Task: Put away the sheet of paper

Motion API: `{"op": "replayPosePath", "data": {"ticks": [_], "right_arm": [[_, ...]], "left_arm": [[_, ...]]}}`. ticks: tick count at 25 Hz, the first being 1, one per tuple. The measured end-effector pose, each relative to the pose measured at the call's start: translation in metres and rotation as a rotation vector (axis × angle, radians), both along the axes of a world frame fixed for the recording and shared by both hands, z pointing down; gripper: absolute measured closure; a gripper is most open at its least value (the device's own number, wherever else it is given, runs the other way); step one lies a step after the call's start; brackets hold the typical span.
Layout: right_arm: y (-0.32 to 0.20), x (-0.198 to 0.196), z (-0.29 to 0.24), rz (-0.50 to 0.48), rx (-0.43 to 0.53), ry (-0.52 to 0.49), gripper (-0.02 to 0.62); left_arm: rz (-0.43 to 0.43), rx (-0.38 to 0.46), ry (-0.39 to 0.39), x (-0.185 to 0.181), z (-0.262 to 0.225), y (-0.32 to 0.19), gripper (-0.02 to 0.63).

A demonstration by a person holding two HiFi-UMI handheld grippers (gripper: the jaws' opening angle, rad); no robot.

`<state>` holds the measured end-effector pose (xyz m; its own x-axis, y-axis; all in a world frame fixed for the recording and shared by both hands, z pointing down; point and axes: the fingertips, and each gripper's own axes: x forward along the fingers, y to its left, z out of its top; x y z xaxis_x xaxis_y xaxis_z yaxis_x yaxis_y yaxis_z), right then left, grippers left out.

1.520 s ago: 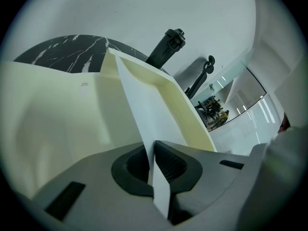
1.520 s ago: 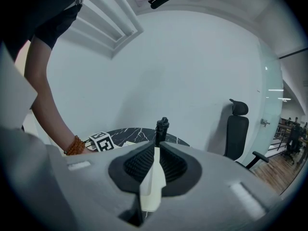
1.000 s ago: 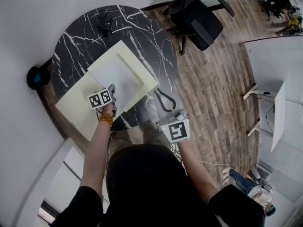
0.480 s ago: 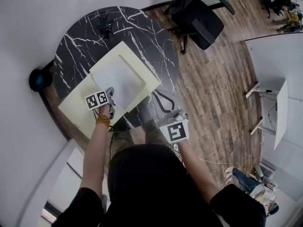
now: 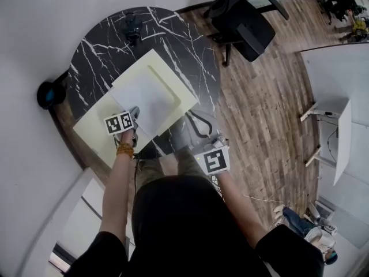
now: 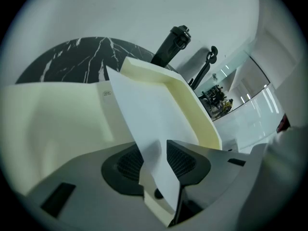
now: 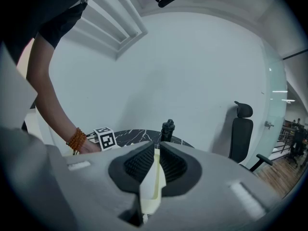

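Observation:
A white sheet of paper (image 5: 151, 97) lies inside an open pale yellow folder (image 5: 167, 74) on the black marble table (image 5: 98, 51). My left gripper (image 5: 135, 113) is at the sheet's near corner. In the left gripper view the paper (image 6: 144, 114) runs up between the jaws, which are opening. A gap shows beside the right pad (image 6: 180, 160), so the left gripper (image 6: 156, 160) no longer pinches the sheet. My right gripper (image 5: 195, 120) is at the folder's near right edge. In the right gripper view it (image 7: 156, 165) is shut on a thin yellow and white strip of the folder (image 7: 153, 182).
A black bottle (image 5: 131, 26) stands at the far edge of the table beyond the folder. A black office chair (image 5: 242, 22) is on the wooden floor to the right. A round dark object (image 5: 47, 94) sits left of the table by the wall.
The left gripper has shifted slightly toward the near left at the sheet's corner. The right gripper and the folder have stayed where they were.

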<state>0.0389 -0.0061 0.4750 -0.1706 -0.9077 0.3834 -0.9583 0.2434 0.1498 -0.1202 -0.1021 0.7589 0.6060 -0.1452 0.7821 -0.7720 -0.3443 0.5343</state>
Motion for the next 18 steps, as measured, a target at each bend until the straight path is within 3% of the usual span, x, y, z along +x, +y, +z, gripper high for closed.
{"op": "replayPosePath", "data": {"ticks": [3,5,8,10,11,13,18], "right_arm": [[0.0,-0.003,0.001,-0.005,0.0,-0.003,0.562],[0.0,-0.004,0.001,-0.009,0.0,-0.003,0.562],[0.003,-0.005,0.001,-0.012,-0.001,-0.003,0.561],[0.005,-0.004,0.003,-0.011,-0.002,-0.003,0.562],[0.006,-0.003,0.005,-0.011,-0.004,-0.001,0.562],[0.007,-0.003,0.007,-0.011,-0.012,0.001,0.561],[0.007,-0.007,0.01,-0.021,-0.014,0.003,0.561]], "left_arm": [[0.066,0.12,-0.096,-0.016,-0.011,-0.005,0.428],[0.173,0.266,-0.191,-0.026,-0.019,-0.007,0.428],[0.464,0.546,-0.28,-0.019,-0.034,0.004,0.425],[0.669,0.684,-0.264,-0.003,-0.039,0.02,0.425],[0.752,0.712,-0.246,0.005,-0.037,0.028,0.425],[0.85,0.682,-0.221,0.013,-0.023,0.038,0.425],[0.909,0.547,-0.226,0.021,0.017,0.039,0.425]]}}
